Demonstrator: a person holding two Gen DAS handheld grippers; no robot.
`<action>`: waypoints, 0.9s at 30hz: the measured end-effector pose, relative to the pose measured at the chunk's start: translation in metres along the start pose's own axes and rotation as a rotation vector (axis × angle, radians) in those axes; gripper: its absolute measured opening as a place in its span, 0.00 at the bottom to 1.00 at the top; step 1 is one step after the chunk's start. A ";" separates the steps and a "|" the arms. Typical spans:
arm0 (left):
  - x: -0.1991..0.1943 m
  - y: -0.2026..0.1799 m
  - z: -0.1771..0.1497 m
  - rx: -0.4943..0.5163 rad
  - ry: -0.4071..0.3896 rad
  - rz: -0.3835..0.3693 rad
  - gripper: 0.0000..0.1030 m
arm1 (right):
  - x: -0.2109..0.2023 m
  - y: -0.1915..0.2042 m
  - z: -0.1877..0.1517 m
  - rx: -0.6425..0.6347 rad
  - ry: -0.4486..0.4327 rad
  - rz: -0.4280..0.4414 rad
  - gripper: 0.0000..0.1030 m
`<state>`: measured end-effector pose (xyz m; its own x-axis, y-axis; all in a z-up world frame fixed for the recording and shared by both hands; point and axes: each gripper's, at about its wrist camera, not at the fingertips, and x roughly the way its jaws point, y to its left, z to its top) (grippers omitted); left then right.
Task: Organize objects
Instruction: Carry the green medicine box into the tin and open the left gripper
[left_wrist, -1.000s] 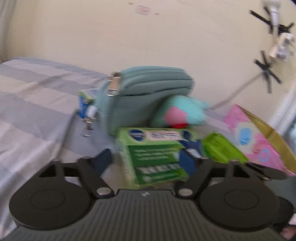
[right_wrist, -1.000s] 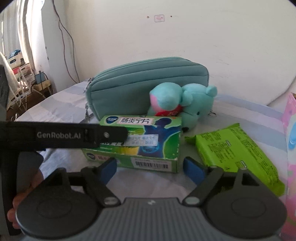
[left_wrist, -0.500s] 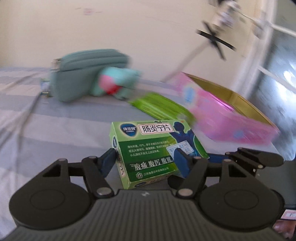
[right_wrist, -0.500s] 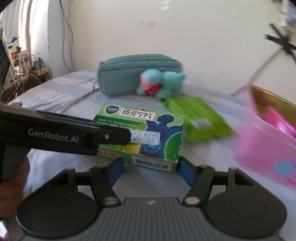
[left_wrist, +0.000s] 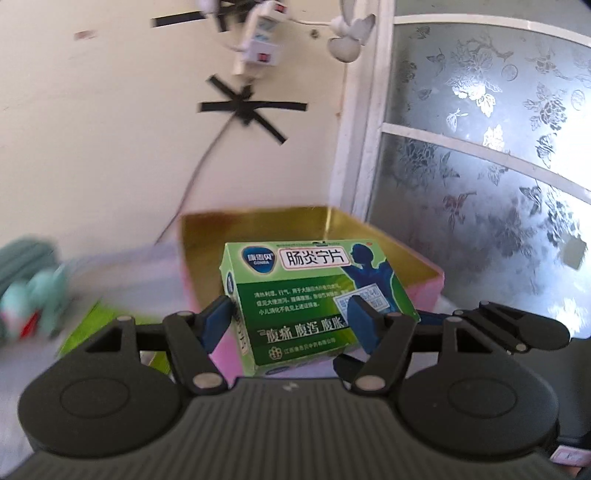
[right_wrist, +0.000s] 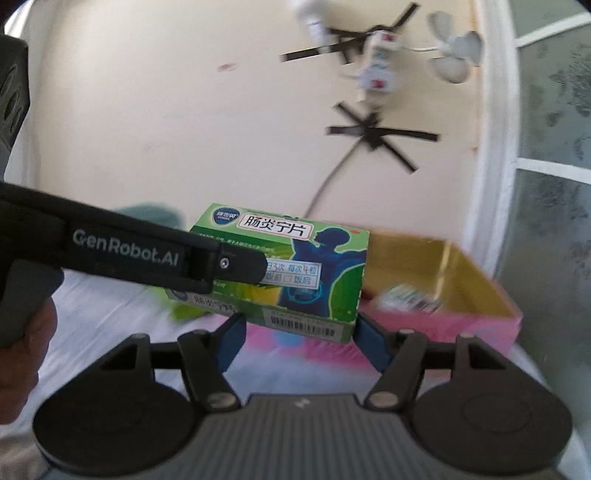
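Observation:
A green medicine box (left_wrist: 306, 295) hangs in the air, held by both grippers. My left gripper (left_wrist: 290, 310) is shut on it, blue pads pressing its two sides. In the right wrist view the same medicine box (right_wrist: 325, 266) sits between the pads of my right gripper (right_wrist: 300, 325), which is shut on its near lower edge. The left gripper's black finger (right_wrist: 236, 264) crosses the box front there. Just behind and below the box lies an open pink tin with a gold inside (left_wrist: 424, 273), whose near wall (right_wrist: 443, 317) stands to the right.
A teal pouch (left_wrist: 22, 266), a teal plush (left_wrist: 40, 299) and a green packet (left_wrist: 96, 325) lie blurred at the left on the bed. A small item (right_wrist: 406, 299) lies in the tin. A wall with a taped cable (left_wrist: 255, 110) and a frosted window (left_wrist: 480, 166) stand close behind.
Both grippers have swung right and upward with the medicine box, from in front of the pouch and plush to the pink tin. The right jaws closed onto the box.

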<state>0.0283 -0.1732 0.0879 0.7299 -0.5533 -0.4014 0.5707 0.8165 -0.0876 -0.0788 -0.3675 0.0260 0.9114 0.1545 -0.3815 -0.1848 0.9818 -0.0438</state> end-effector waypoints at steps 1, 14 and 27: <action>0.015 -0.003 0.008 0.013 0.005 -0.001 0.69 | 0.010 -0.009 0.006 0.016 0.007 -0.003 0.64; 0.166 -0.021 0.065 0.035 0.081 0.093 0.69 | 0.152 -0.091 0.054 0.153 0.151 -0.015 0.77; 0.100 -0.007 0.043 -0.029 0.070 0.225 0.71 | 0.067 -0.084 0.012 0.297 -0.039 0.015 0.82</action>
<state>0.1133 -0.2418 0.0875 0.8089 -0.3449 -0.4762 0.3852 0.9227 -0.0142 0.0019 -0.4384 0.0149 0.9239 0.1674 -0.3441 -0.0874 0.9678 0.2361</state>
